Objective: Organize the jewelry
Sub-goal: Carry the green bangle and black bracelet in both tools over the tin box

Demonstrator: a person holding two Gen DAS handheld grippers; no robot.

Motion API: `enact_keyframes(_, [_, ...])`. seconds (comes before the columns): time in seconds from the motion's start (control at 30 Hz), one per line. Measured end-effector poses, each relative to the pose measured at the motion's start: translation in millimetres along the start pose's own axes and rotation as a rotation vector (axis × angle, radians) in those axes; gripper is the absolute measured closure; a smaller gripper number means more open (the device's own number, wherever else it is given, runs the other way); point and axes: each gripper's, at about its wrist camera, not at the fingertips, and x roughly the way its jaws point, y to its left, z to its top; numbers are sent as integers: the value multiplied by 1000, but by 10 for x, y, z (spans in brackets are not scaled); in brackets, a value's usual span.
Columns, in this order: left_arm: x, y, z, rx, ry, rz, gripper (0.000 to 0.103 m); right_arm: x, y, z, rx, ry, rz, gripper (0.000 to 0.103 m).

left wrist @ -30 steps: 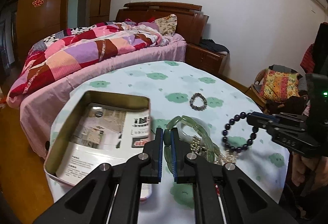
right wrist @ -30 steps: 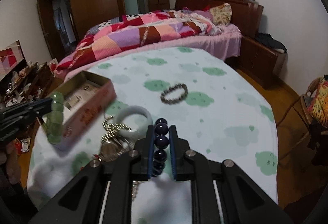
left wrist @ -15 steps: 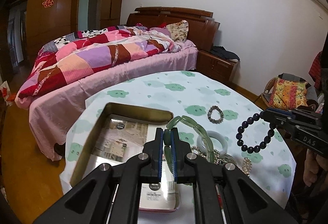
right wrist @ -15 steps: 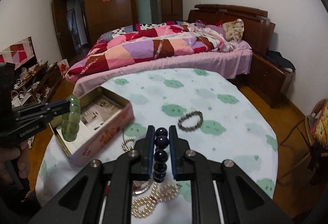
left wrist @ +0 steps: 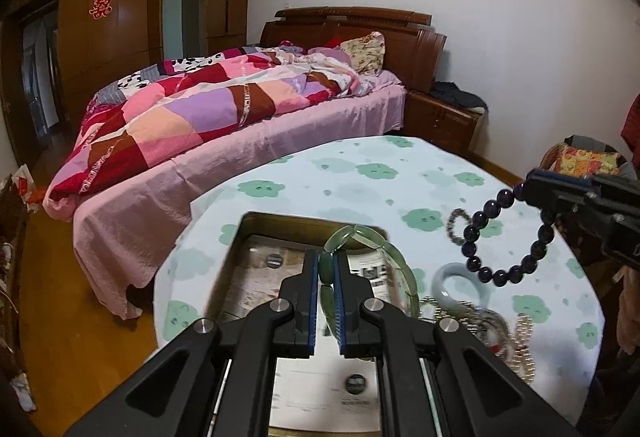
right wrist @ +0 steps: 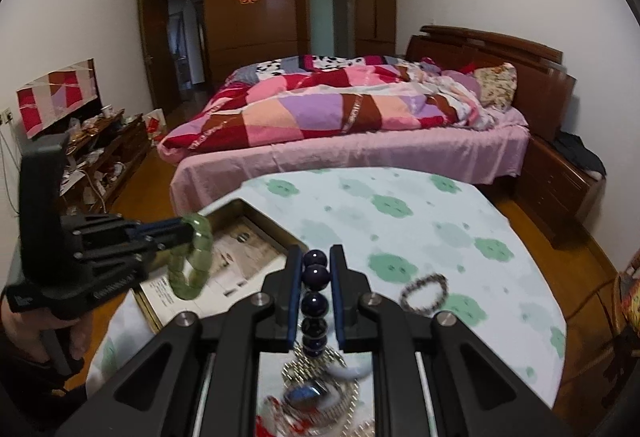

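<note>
Tin [left wrist: 240,237] as landmark, open on the clouded table [left wrist: 400,173], printed paper lining its floor.

Nearest, above the tin's near half: left gripper [left wrist: 326,269], pressed together on a green bracelet [left wrist: 372,241], loop hanging clear of the tin floor. Seen from the right camera as left gripper [right wrist: 180,233] with green bracelet [right wrist: 192,261] dangling over the tin [right wrist: 248,213], gloveless hand [right wrist: 24,321] on the handle.

Right of the tin, raised off the table: right gripper [right wrist: 314,273], pinching a dark bead bracelet [right wrist: 314,277]; in the left camera, right gripper [left wrist: 532,189] with bead bracelet [left wrist: 500,237] hanging free.

Right of the tin, on the cloth: pale bangle [left wrist: 452,277], watch and chains [left wrist: 480,321] in a tangle, pearl strand [left wrist: 524,349] beside.

Beyond that heap, right of the tin's far corner: small brown bead bracelet [left wrist: 454,225], lying flat, alone.

Far past the tin: bed [left wrist: 224,117] with patchwork quilt, wardrobe [left wrist: 120,17] behind.
</note>
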Motion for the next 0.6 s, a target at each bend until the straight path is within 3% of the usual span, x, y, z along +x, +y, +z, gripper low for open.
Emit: enact_keyframes(0.6, [355,286,127,25,76,93,97,702,394,278,-40,46,89,87])
